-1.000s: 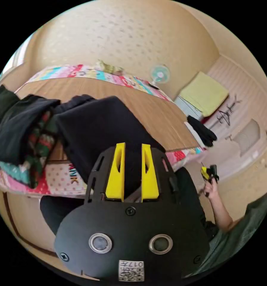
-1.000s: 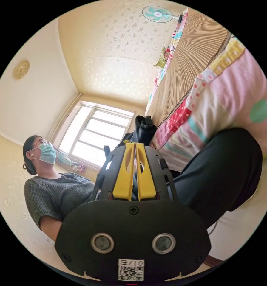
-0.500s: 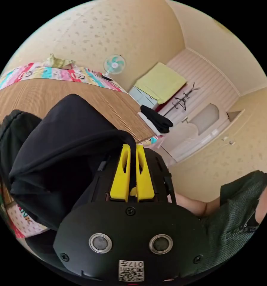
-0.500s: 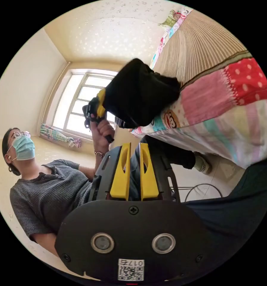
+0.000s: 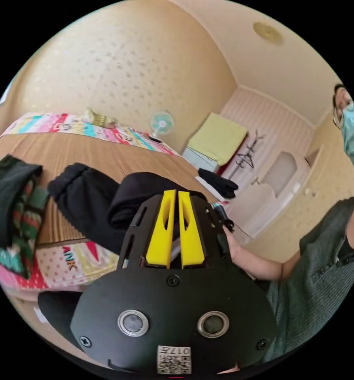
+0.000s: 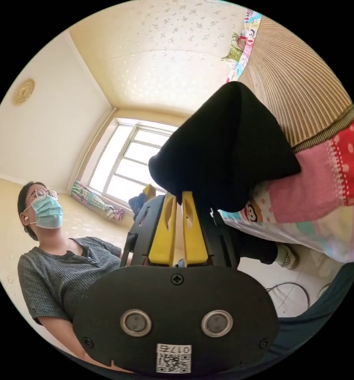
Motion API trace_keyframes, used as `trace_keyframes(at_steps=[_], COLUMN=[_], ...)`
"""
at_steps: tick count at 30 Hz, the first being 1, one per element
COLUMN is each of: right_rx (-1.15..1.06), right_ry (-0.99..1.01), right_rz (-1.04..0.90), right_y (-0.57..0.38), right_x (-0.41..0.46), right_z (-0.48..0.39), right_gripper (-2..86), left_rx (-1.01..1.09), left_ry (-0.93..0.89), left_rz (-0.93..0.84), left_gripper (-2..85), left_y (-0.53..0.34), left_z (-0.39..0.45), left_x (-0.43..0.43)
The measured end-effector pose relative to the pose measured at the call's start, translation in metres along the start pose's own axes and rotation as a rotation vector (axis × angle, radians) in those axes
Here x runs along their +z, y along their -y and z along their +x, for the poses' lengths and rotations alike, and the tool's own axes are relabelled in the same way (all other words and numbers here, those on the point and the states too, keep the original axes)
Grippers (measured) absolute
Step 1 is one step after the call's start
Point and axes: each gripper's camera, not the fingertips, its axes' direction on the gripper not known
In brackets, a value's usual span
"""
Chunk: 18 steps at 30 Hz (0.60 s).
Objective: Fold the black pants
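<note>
The black pants lie bunched on the woven mat of the bed, near its edge. My left gripper is at the near fold, jaws shut on the cloth. Just right of it, a hand holds the right gripper. In the right gripper view the black pants hang in a rounded lump over the bed edge. My right gripper has its tips pressed into the lump's lower edge, jaws nearly together on it. The left gripper peeks out behind.
A pile of dark and green-red clothes sits on the mat's left. A fan, a cabinet under a yellow cloth and a door stand beyond the bed. The person stands beside it, before the window.
The left gripper has lowered the pants from a raised fold onto the mat, one part now stretched leftwards. The right gripper has come up from below the bed edge to the pants, jaws narrower.
</note>
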Motion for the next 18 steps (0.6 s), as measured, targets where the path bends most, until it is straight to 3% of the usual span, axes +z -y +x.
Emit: trace_keyframes(at_steps=[2, 4, 6, 10, 14, 18], right_rx=[-0.026, -0.075, -0.116, -0.155, -0.180, -0.227], right_ry=[0.038, 0.098, 0.120, 0.083, 0.066, 0.004], right_rz=[0.017, 0.059, 0.076, 0.092, 0.106, 0.205], right_y=[0.005, 0.009, 0.011, 0.012, 0.009, 0.014], right_x=[-0.005, -0.015, -0.023, -0.038, -0.050, -0.088], right_z=[-0.009, -0.025, -0.037, -0.058, -0.076, -0.109], right_gripper=[3.4, 3.0, 2.8, 2.7, 2.5, 2.2], left_rx=[-0.259, -0.473, -0.626, -0.838, -0.907, -0.709], left_ry=[0.203, 0.269, 0.250, 0.028, -0.116, -0.267], left_rz=[0.109, 0.083, 0.013, -0.052, -0.012, 0.139], left_gripper=[4.3, 13.3, 16.9, 14.7, 4.4, 3.4], left_y=[-0.015, -0.027, -0.038, -0.064, -0.066, -0.034], left_z=[-0.055, -0.103, -0.143, -0.200, -0.207, -0.182], left_x=[-0.046, -0.060, -0.057, -0.020, -0.002, -0.027])
